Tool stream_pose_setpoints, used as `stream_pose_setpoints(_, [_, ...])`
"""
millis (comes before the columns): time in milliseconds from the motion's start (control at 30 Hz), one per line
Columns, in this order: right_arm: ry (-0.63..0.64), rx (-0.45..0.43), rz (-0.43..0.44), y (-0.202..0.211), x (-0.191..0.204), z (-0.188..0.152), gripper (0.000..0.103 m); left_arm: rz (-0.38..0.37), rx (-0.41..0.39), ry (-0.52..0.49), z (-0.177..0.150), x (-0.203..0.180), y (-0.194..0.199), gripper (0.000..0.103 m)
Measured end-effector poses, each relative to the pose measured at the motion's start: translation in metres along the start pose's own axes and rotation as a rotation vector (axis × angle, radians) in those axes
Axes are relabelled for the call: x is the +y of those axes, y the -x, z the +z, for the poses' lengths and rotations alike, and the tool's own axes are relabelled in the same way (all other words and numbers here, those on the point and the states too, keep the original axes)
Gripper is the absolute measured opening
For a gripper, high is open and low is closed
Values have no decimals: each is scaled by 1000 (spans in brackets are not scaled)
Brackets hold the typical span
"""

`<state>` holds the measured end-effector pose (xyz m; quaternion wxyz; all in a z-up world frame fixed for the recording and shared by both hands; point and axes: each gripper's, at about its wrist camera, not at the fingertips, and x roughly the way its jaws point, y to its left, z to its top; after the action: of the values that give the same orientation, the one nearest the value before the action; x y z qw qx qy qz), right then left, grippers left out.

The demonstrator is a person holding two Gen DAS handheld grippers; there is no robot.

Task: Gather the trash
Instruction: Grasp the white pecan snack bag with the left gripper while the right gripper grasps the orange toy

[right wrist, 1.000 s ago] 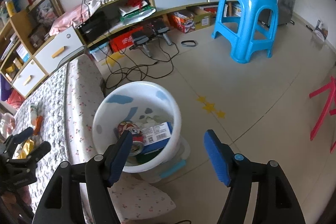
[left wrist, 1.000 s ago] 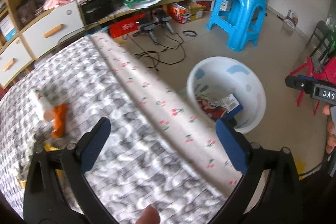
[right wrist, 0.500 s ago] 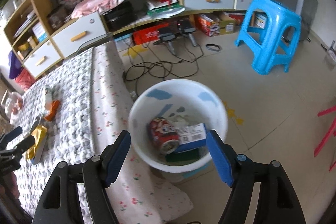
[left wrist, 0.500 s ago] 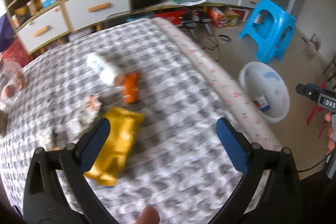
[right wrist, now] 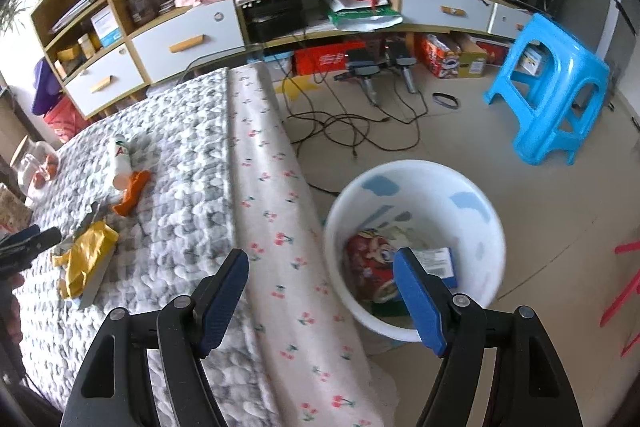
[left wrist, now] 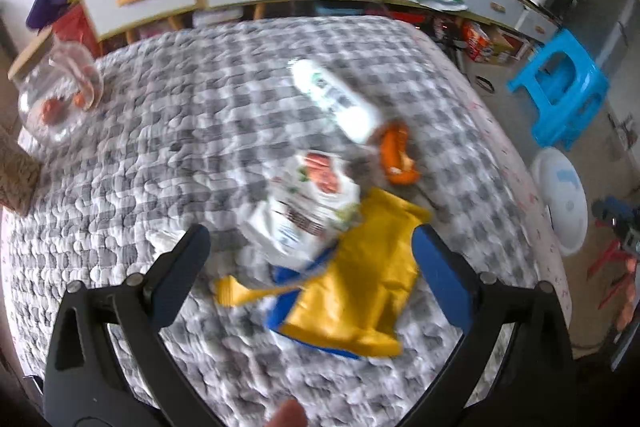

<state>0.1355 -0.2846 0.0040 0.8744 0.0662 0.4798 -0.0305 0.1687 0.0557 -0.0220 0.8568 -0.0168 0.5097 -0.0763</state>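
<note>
Trash is lying on the checked bed quilt, and the left hand-held gripper is hovering over it with jaws spread apart, gripping nothing. Nearest between those jaws is sitting a yellow wrapper; beyond it are lying a white printed packet, an orange scrap and a white bottle. Off the quilt's edge, the right hand-held gripper is hanging wide apart and empty above the white bucket, which is holding a red can and a blue box.
</note>
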Motion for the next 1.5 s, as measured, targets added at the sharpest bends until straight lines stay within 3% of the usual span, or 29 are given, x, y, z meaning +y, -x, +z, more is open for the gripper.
stream_pose_setpoints(300, [40,18,20,-15,37,8,76,-41,82,60,10,20,-48,81])
stream_pose_setpoints(467, [53,34,23,-24,53,12,76,-16,87,58,9,21,-65,62])
stream_pose_setpoints(533, [60,38,24,-28,59,13,76,20,83,38,9,20,-65,43])
stream_pose_setpoints(567, [64,39,25,-29,62,14,76,29,81,34,9,21,-65,39])
stream_pose_setpoints(633, [70,43,31,-32,70,16,76,15,74,40,10,26,-63,28])
stream_pose_setpoints(767, [85,47,45,-39,89,20,76,-13,58,38,9,32,-59,21])
stream_pose_setpoints(800, [88,48,50,-41,94,20,76,-19,49,44,9,34,-56,10])
stream_pose_setpoints(1133, [127,57,123,-62,150,29,76,-16,-76,122,10,64,-4,9])
stream_pose_setpoints(1500, [148,76,192,-97,197,34,74,3,-69,256,0,96,17,9])
